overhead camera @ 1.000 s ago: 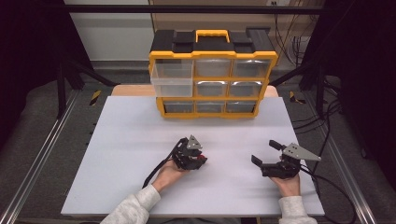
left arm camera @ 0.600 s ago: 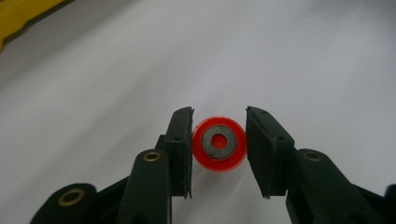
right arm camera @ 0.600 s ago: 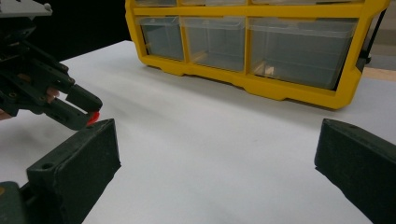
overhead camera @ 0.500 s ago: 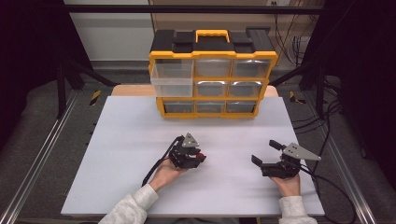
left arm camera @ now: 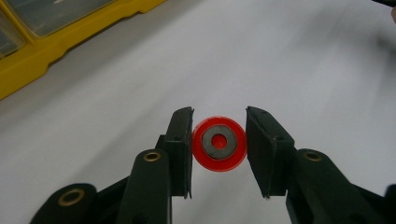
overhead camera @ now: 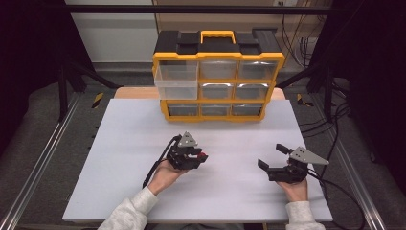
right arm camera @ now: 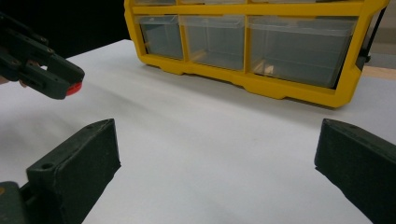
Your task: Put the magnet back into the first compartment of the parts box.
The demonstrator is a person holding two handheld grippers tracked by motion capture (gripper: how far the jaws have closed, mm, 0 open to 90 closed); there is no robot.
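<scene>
A small red disc with a dark metal centre is pinched between the black jaws of my left gripper, which is shut on it just above the white table. In the high view the left gripper is at the table's middle, with the red disc at its tip. The right gripper view catches the same red disc at far left, in the left gripper. My right gripper rests at the right of the table, its jaws wide apart with nothing between them; its fingers frame bare table.
A yellow and black drawer organiser stands at the far edge of the white table. Its top-left clear drawer is pulled out; the others sit flush. Cables trail from both grippers.
My left gripper has lifted slightly off the table with the red disc in it. The right gripper has stayed where it was.
</scene>
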